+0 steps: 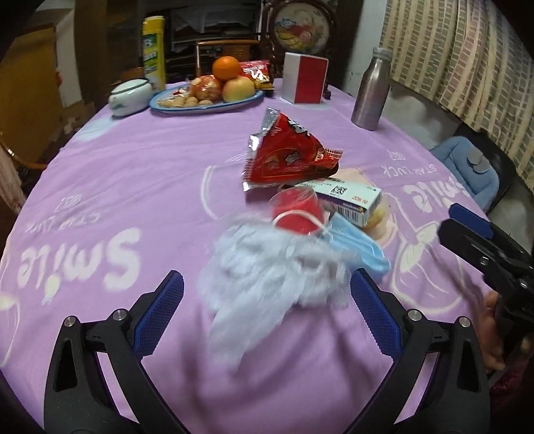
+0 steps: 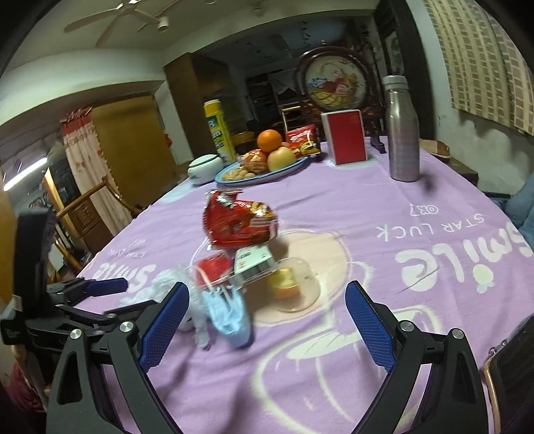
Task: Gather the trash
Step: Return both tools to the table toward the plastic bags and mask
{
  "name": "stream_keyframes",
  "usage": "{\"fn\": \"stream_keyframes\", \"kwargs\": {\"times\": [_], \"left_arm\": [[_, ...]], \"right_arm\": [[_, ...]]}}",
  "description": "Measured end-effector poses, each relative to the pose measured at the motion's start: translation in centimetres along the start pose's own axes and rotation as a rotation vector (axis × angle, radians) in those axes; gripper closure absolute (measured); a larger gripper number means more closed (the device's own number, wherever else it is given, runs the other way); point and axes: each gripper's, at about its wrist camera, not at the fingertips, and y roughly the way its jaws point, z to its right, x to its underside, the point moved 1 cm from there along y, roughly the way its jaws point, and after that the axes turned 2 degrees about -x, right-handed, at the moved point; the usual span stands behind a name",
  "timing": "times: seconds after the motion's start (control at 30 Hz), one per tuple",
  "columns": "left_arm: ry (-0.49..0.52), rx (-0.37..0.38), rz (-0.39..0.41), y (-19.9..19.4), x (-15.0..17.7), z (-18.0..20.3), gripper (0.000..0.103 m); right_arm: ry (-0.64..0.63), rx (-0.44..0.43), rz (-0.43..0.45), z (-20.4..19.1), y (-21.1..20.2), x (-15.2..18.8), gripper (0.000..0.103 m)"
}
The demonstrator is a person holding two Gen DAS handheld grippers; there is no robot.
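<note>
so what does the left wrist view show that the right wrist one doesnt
Only the left wrist view: a blue cushioned seat beyond the table's right edge, and the right claw from outside.

Only the right wrist view: a ceiling fan, a clear dish holding peel, the left claw from outside, and a dark device at the right edge.

Both: the red snack bag, white tissue, blue mask, small box, fruit plate, red box and steel bottle on the purple cloth. Both claws are open.
</note>
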Motion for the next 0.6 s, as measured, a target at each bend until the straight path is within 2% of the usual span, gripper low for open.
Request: {"fn": "stream_keyframes", "kwargs": {"times": [0.13,0.2,0.37,0.43,0.5,0.6], "left_arm": [[-0.018,-0.082,-0.023,1.0,-0.1,-1.5,0.007],[-0.058,-0.126,-0.029,0.4,0.4,-4.0,0.007],[-0.174,-0.289,-0.006,-2.9,2.4,-10.5,0.007],[-0.215,-0.303,0.002,-4.0,3.1,-12.0,0.007],[-0.241,-0.273,0.013,-4.9,3.5,-12.2,0.007],[-0.189,-0.227,0.031,-5.0,3.0,-10.5,0.007]], "right_arm": [[0.021,-0.035,-0.016,0.3,0.5,-0.2,0.01],[0.017,-0.046,-0.013,0.3,0.6,-0.1,0.01],[0.025,-0.081,-0.006,0.3,0.2,0.0,0.009],[0.03,-0.093,-0.001,0.3,0.1,0.0,0.009],[0.037,-0.1,0.0,0.4,0.0,0.0,0.009],[0.049,-0.1,0.001,0.5,0.0,0.1,0.009]]}}
